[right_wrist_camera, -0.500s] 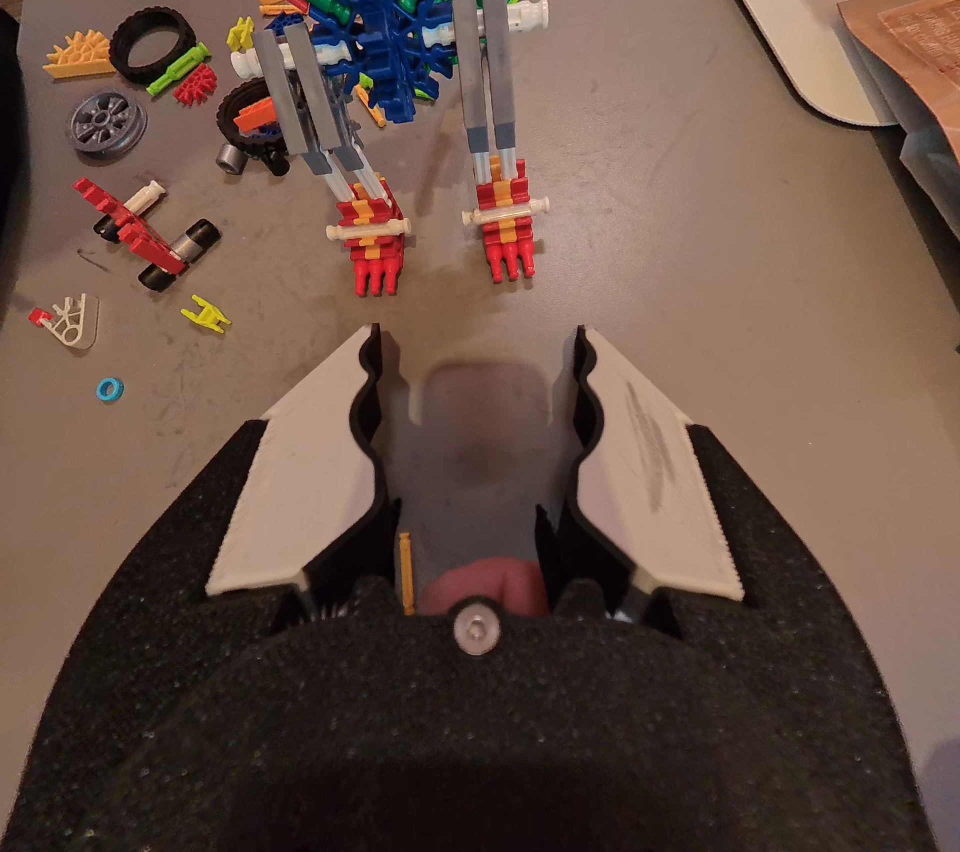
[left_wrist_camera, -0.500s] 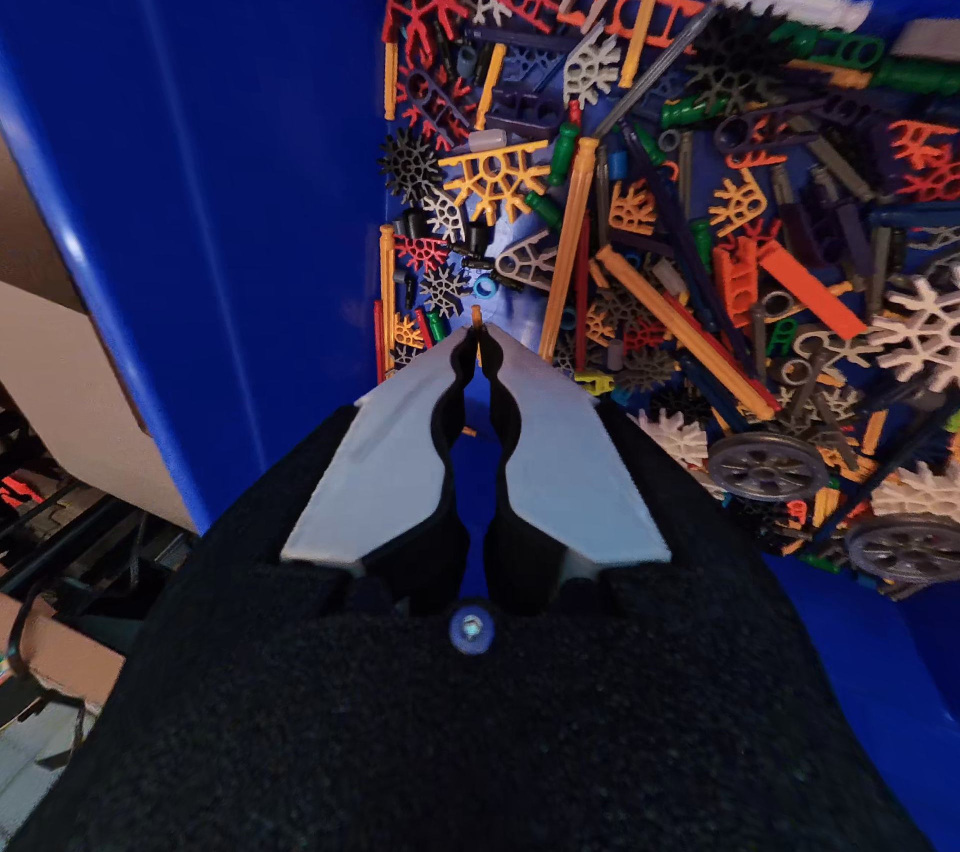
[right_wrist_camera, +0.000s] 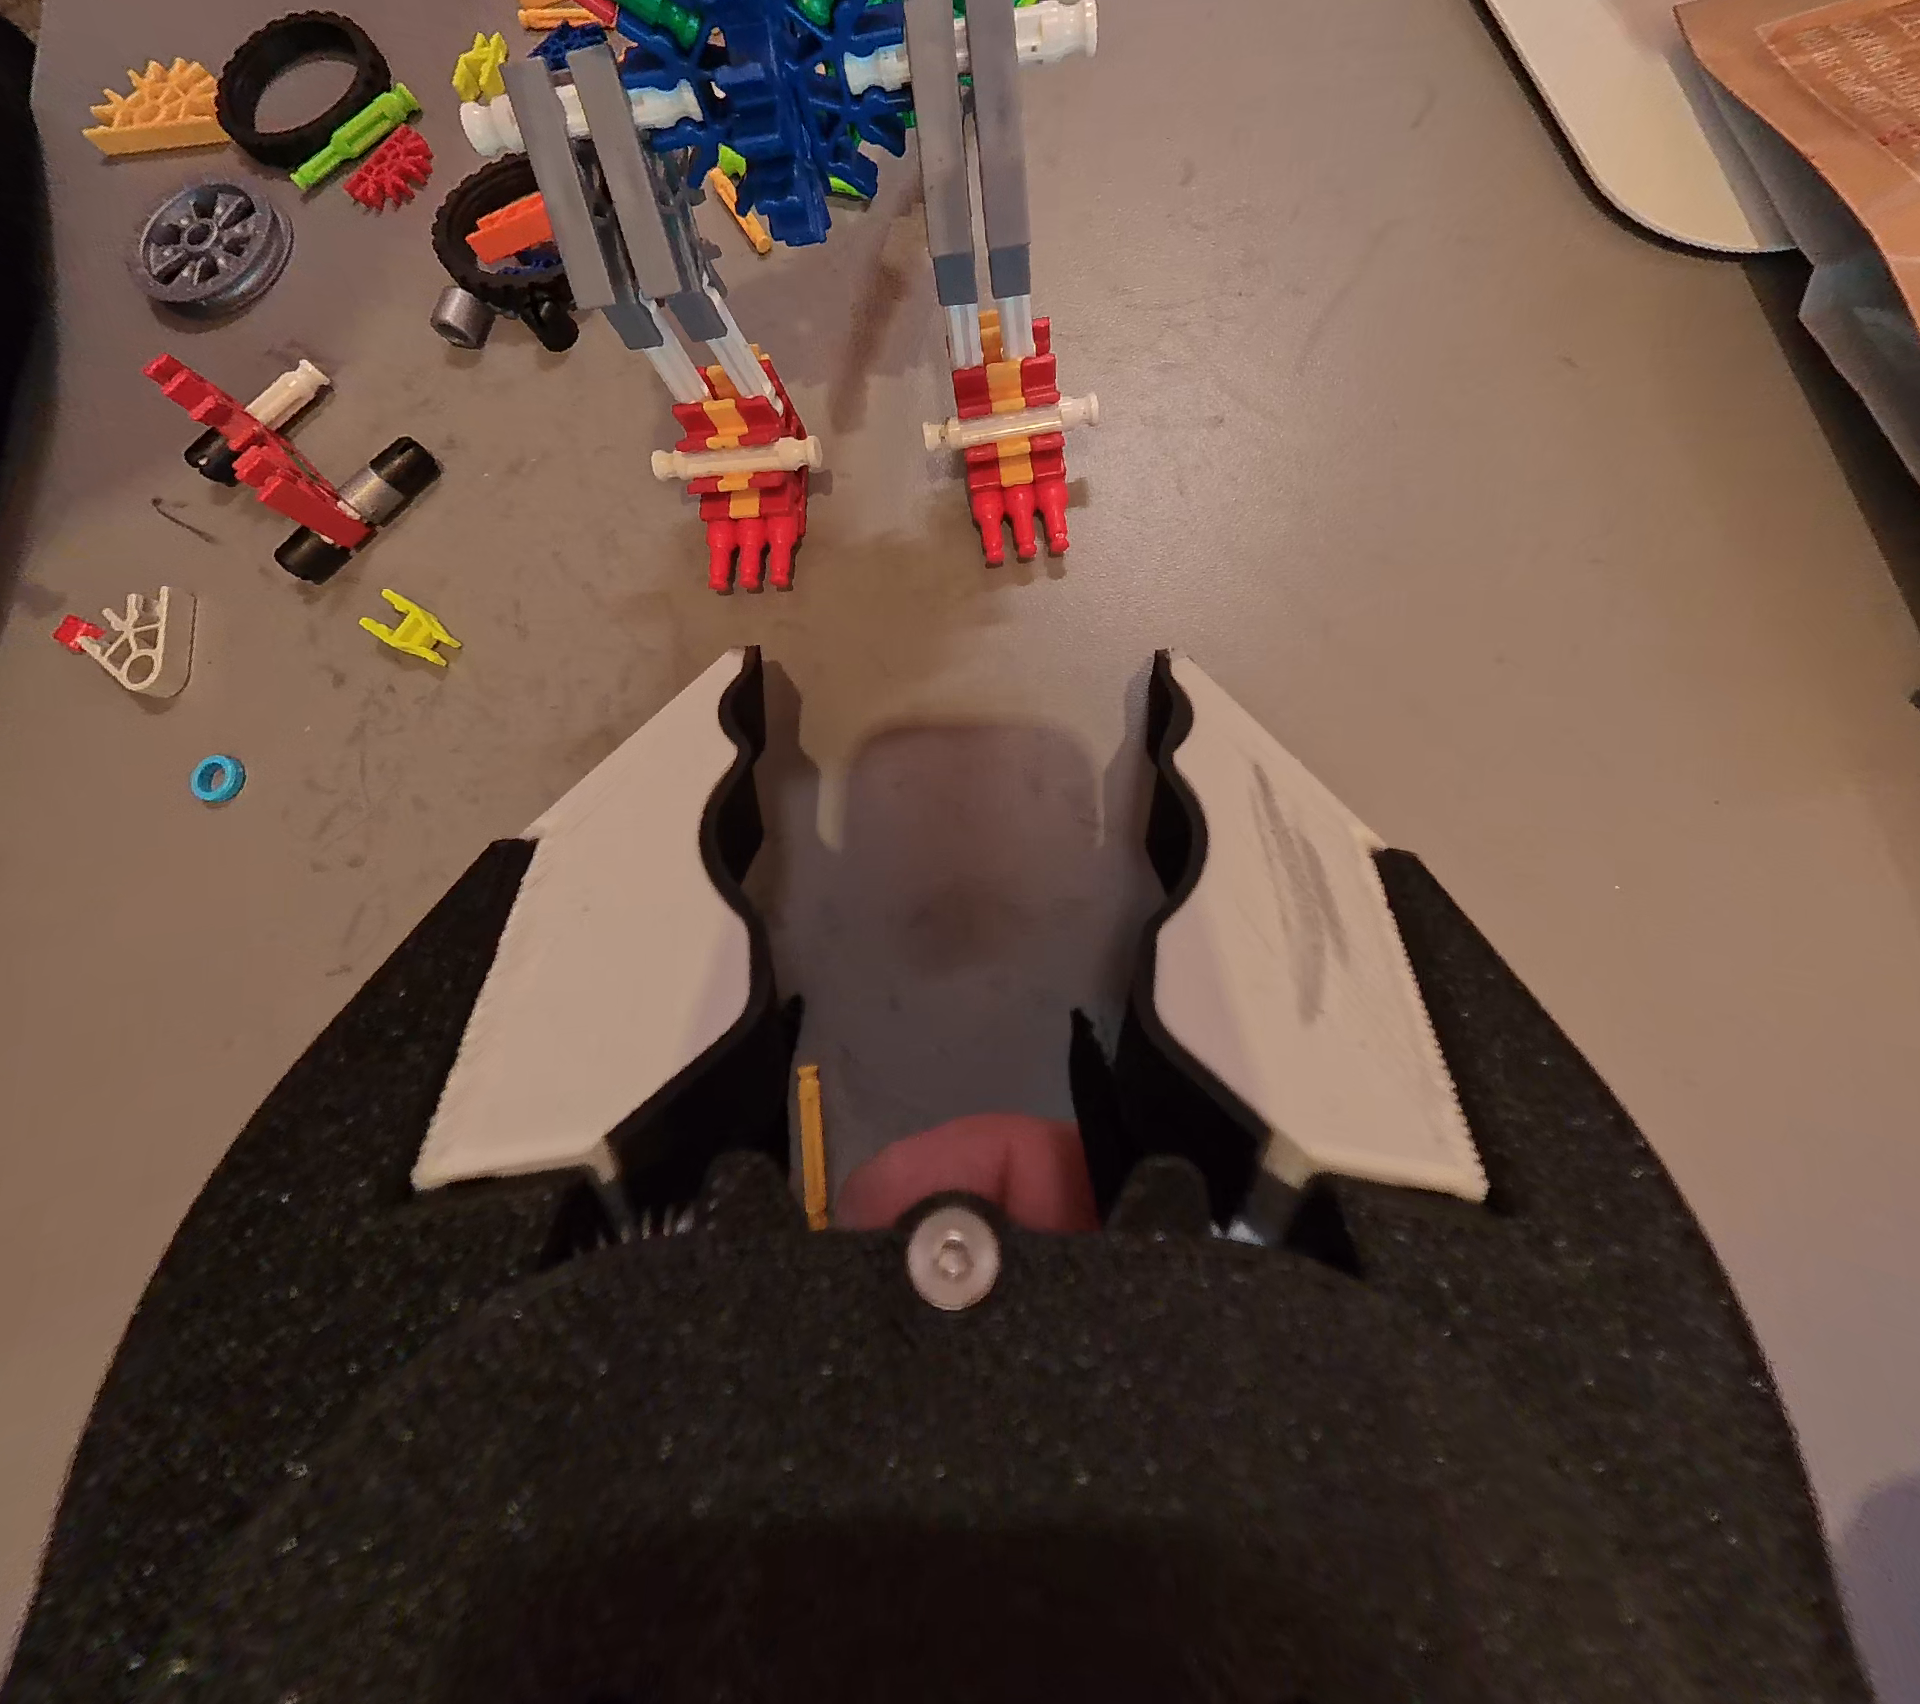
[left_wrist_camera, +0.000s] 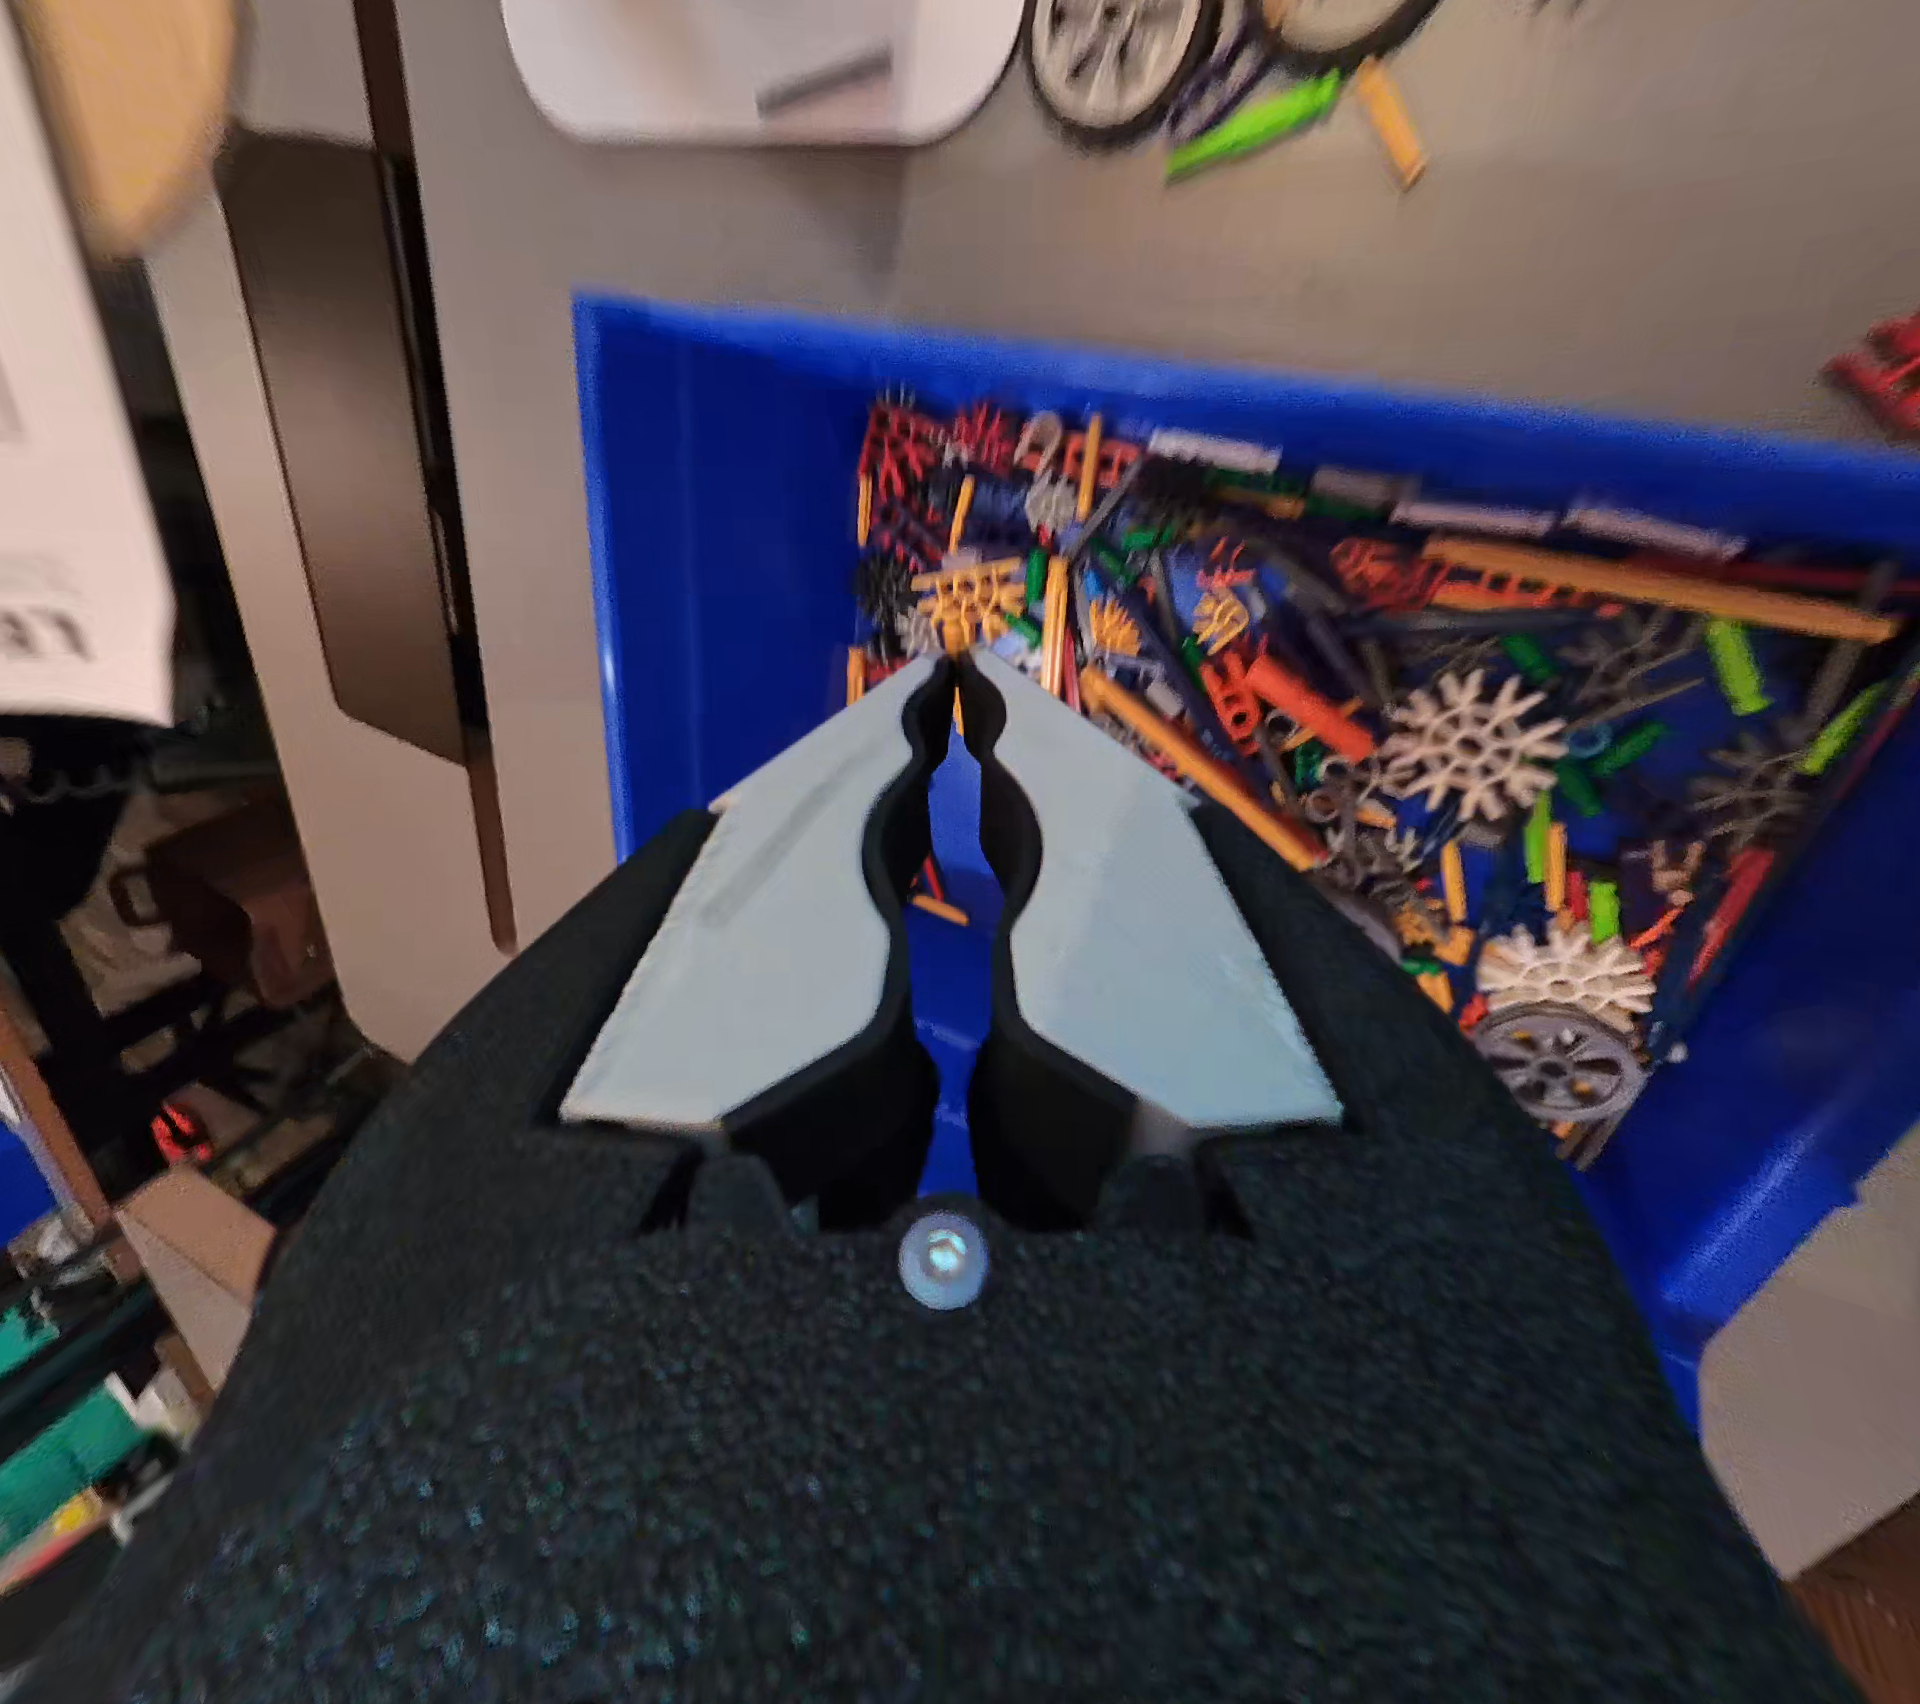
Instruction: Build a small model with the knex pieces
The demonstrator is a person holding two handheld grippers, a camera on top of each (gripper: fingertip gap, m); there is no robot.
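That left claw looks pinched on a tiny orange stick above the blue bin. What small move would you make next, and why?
Probably carry the left gripper clear of the blue bin toward the grey table. Its jaws are shut on a thin orange rod, raised above the pile, while the right gripper waits open and empty before the toy figure.

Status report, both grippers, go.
Left gripper shut on a small orange piece, above the blue bin of loose parts. Right gripper open, empty, over the grey table, facing the model's red feet.
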